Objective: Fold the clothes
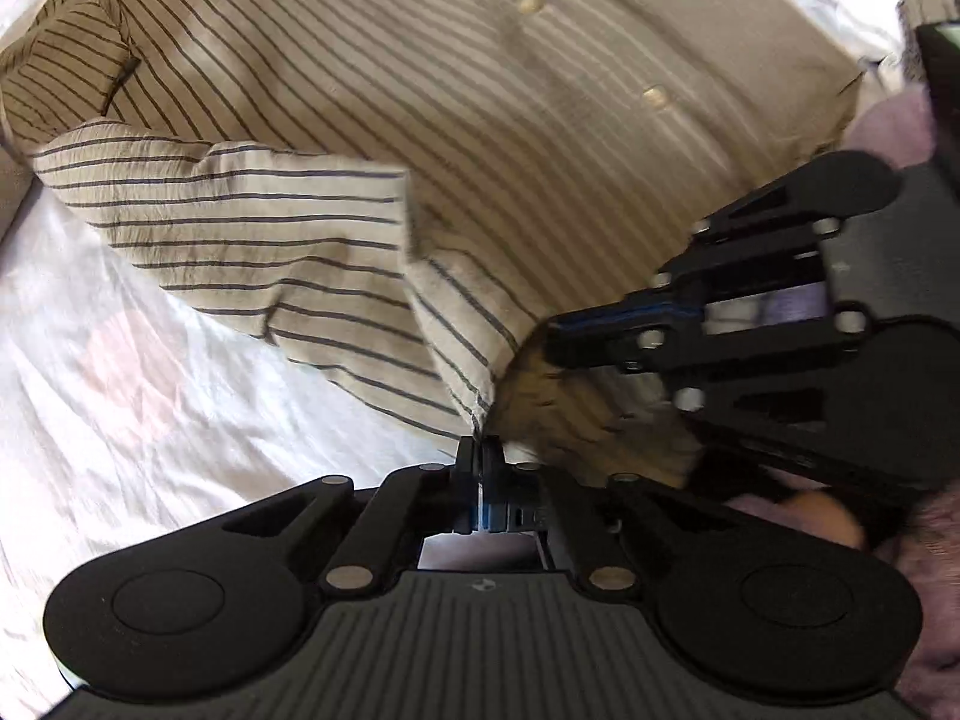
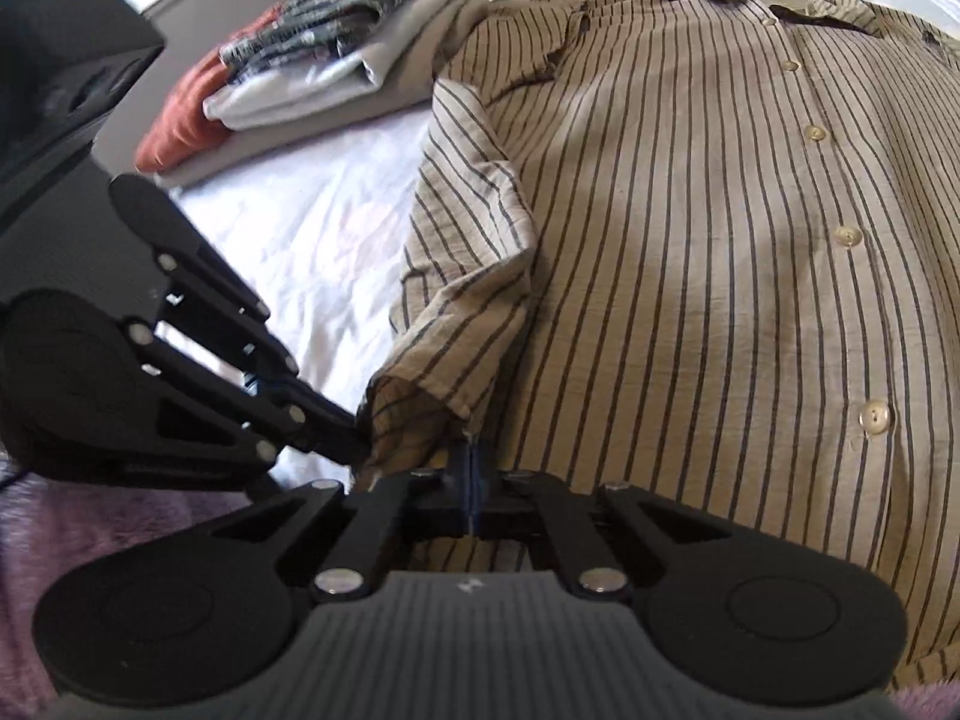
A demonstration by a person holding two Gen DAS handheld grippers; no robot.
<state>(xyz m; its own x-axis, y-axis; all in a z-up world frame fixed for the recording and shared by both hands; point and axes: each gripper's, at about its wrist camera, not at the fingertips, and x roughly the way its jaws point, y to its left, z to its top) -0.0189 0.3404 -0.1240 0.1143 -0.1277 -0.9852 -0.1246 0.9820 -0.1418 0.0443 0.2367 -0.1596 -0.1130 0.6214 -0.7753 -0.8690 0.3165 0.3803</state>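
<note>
Right, both claws clamp the shirt (image 2: 690,276) hem: left gripper (image 1: 480,450), right gripper (image 2: 474,456). Shirt lies buttoned-up on the sheet (image 2: 312,228), sleeve (image 2: 474,252) turned in; body still unfolded. At ten o'clock, a folded stack (image 2: 312,78).

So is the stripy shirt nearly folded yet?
Not nearly. Done: a pile of folded clothes sits at the back of the white bed sheet. In hand: the left claw and right claw both pinch the beige striped button-up shirt near its bottom corner. Left: the shirt body lies spread open, unfolded.
</note>
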